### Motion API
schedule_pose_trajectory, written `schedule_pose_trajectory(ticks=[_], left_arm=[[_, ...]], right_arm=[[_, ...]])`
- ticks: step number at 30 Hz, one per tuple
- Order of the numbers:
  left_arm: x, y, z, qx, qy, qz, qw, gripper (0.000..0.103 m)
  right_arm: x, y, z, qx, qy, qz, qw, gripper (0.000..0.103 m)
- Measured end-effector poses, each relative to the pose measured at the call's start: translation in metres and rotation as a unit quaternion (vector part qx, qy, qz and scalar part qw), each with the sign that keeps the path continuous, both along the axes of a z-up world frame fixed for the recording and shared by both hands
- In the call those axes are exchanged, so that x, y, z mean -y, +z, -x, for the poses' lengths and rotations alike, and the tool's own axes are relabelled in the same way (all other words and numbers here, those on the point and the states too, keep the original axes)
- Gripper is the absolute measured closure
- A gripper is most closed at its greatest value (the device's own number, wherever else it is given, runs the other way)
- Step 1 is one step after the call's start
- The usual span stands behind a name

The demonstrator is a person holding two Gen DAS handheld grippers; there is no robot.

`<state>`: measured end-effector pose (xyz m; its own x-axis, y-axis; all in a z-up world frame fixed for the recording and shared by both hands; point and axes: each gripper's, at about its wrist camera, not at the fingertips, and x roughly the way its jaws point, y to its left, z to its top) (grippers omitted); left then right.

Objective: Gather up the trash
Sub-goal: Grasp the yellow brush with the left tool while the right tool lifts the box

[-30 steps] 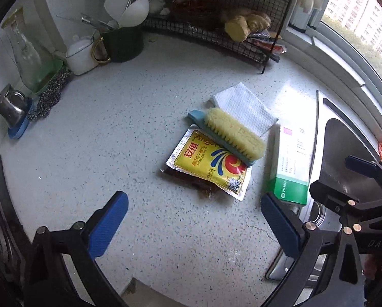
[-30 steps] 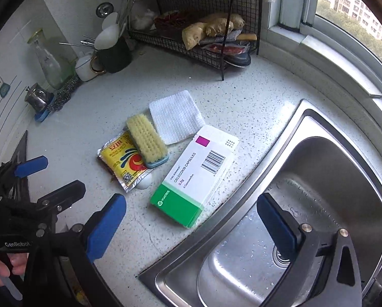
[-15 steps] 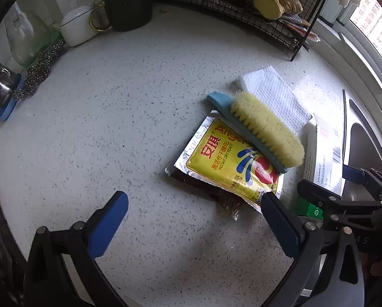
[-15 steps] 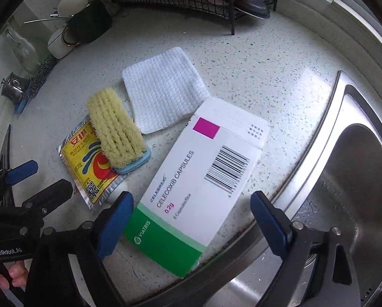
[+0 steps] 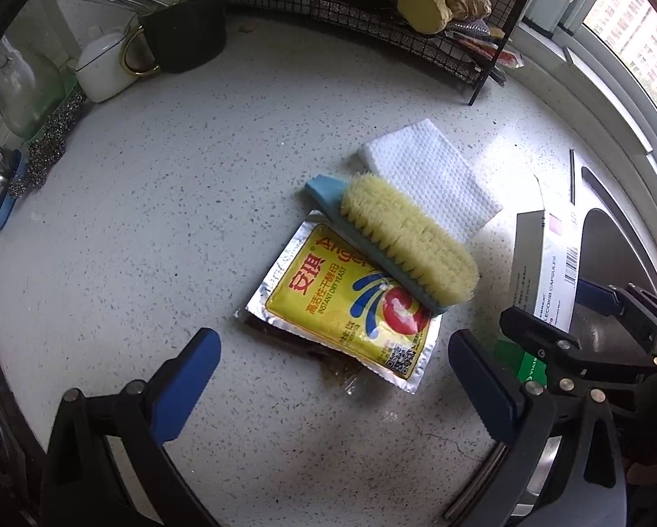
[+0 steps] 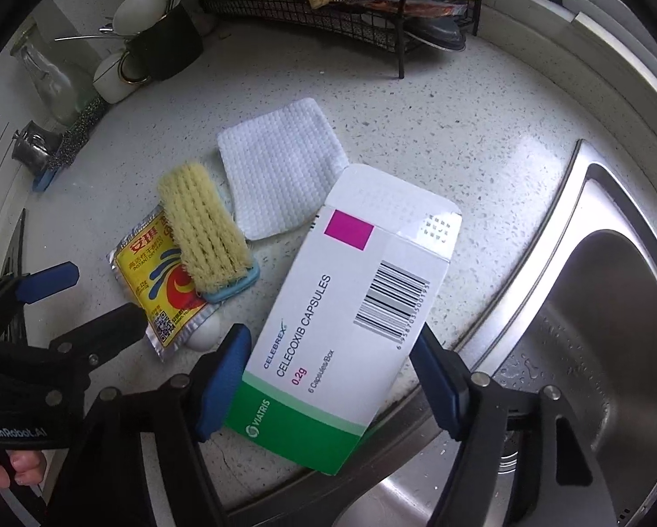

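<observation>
Right gripper (image 6: pixel 330 377) is closing, its pads astride the medicine box (image 6: pixel 341 320) at the sink (image 6: pixel 548 228) edge, contact unclear. Left gripper (image 5: pixel 332 377) hangs wide open, the yeast packet (image 5: pixel 346 303) just ahead, under a brush (image 5: pixel 403 237).

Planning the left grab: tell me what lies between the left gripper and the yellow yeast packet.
Bare speckled countertop, seen from the left wrist, separates left gripper and packet.

Both grippers are pointing steeply down. Left gripper (image 5: pixel 332 377): fingers (image 5: pixel 187 377) are standing wide apart, gripping nothing. Right gripper (image 6: pixel 328 377): jaws are closing, with a box (image 6: pixel 350 307) between them and the blue fingers (image 6: pixel 223 377) sitting at its long edges.
</observation>
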<state>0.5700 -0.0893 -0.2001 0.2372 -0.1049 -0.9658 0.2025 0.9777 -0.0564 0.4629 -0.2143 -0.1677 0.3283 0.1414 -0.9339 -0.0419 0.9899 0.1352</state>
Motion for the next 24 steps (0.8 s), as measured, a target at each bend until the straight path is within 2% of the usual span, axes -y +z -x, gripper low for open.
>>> schedule_pose_trajectory(ticks=[7, 17, 18, 21, 24], left_arm=[[0.014, 0.001, -0.030, -0.009, 0.027, 0.013, 0.9995, 0.000], [0.040, -0.033, -0.068, -0.035, 0.053, -0.014, 0.9979, 0.000], [0.042, -0.035, -0.071, -0.035, 0.054, -0.017, 0.9978, 0.004], [0.051, -0.040, -0.075, -0.035, 0.043, -0.038, 0.9977, 0.023], [0.061, -0.038, -0.072, -0.027, 0.026, -0.055, 0.9978, 0.037]], right_arm=[[0.019, 0.016, -0.012, 0.019, 0.000, 0.014, 1.000, 0.035], [0.042, 0.000, -0.032, 0.027, 0.007, 0.026, 0.999, 0.035], [0.039, -0.002, -0.029, 0.028, 0.009, 0.026, 0.999, 0.035], [0.044, -0.007, -0.033, 0.021, 0.010, 0.016, 1.000, 0.035], [0.053, -0.009, -0.030, 0.018, 0.012, 0.011, 1.000, 0.036]])
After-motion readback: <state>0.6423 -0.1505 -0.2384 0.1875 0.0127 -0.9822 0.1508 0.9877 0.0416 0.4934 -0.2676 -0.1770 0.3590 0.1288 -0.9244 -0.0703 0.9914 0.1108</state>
